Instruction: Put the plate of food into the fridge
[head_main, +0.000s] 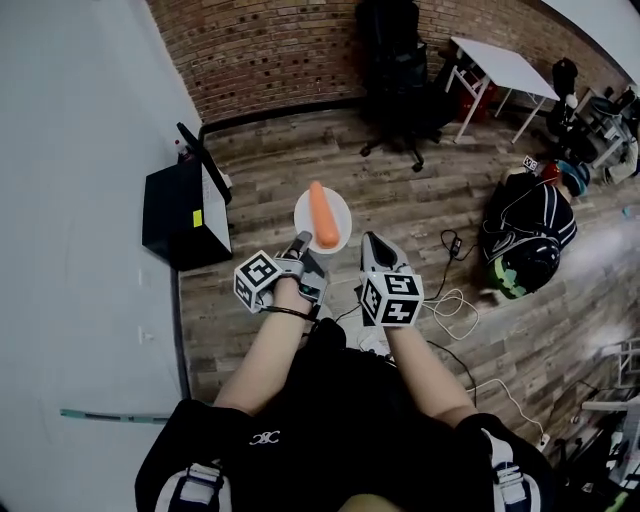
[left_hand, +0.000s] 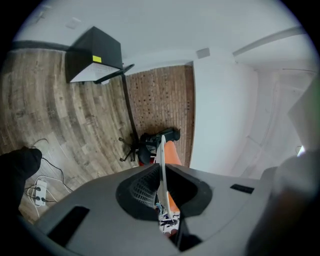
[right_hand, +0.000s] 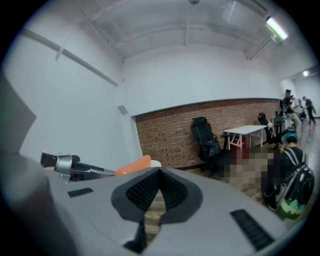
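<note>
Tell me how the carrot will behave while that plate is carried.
The carrot is long and round and lies loose on the smooth white plate, so it could roll or slide if tilted. The left gripper pinches only one edge, so the plate may sag.

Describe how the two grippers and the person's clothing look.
The left gripper and right gripper have grey bodies with black ribbed pads. Each carries a white cube of black square markers. The person wears a black short-sleeved top.
</note>
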